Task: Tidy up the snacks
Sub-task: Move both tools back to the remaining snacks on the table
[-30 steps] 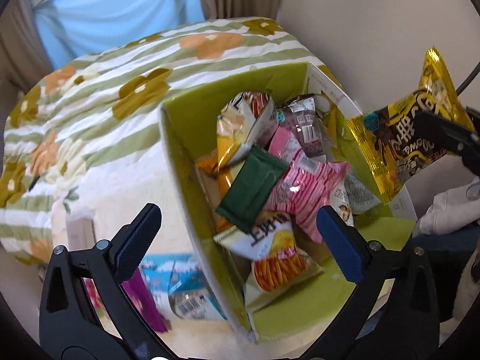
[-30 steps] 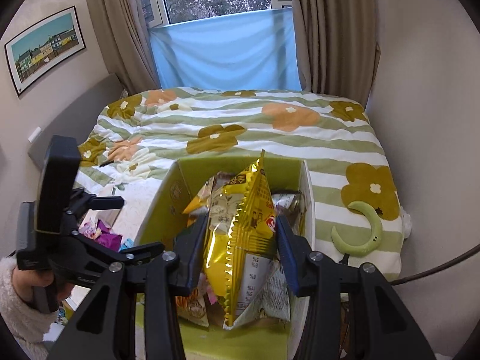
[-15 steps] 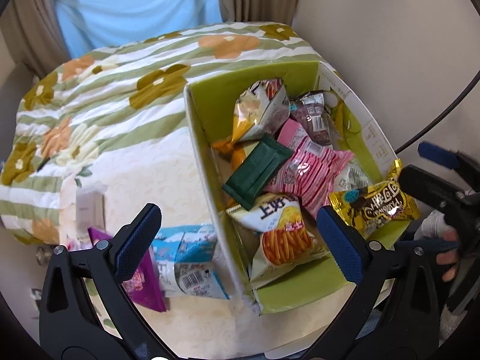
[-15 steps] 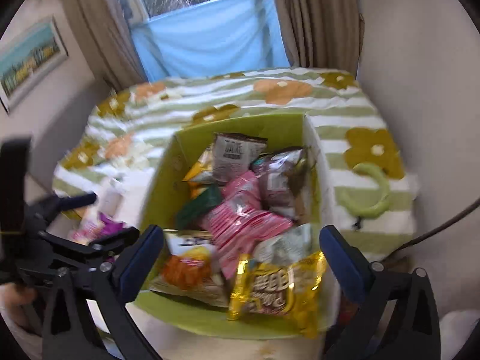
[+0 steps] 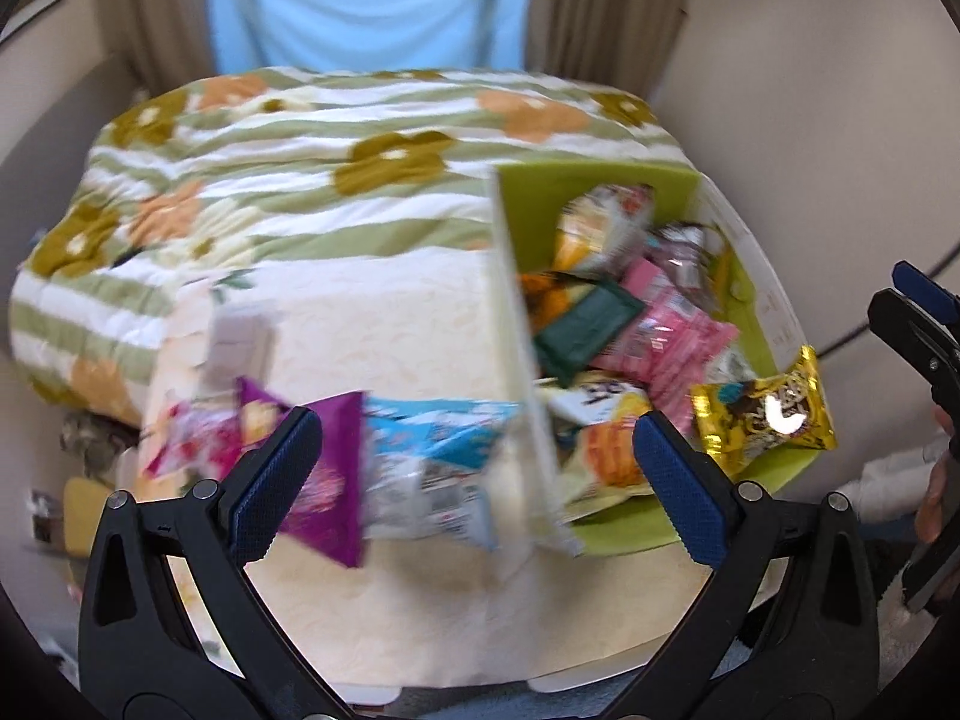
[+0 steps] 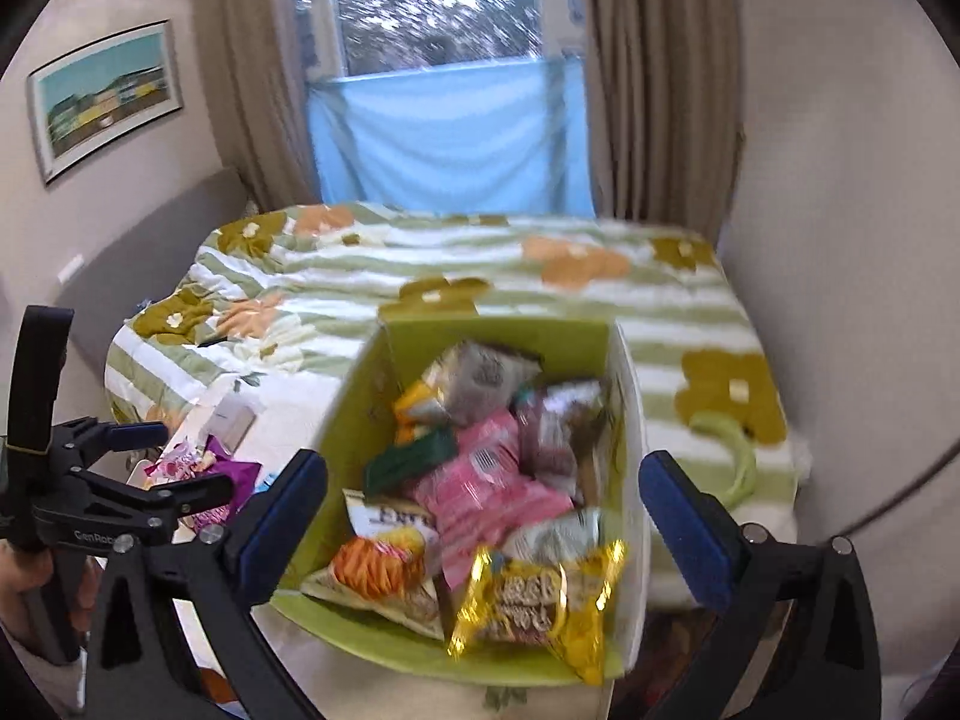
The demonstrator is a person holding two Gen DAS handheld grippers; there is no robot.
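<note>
Both my claws gape, released: left point(image 5: 477, 468), right point(image 6: 483, 519). To bag the blue pack point(image 5: 441, 456) beside the box point(image 5: 513, 324) wall, I'd pinch its middle.

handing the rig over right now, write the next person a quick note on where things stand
Left gripper: open, empty, hovering over the loose packets on the table.
Right gripper: open, empty, above the green box.
Gold packet lies in the box's near end, on top of the other snacks.
Left to do: purple packet, blue packet and pink-and-white packet lie on the table left of the box. The blue one is nearest the box wall.
</note>
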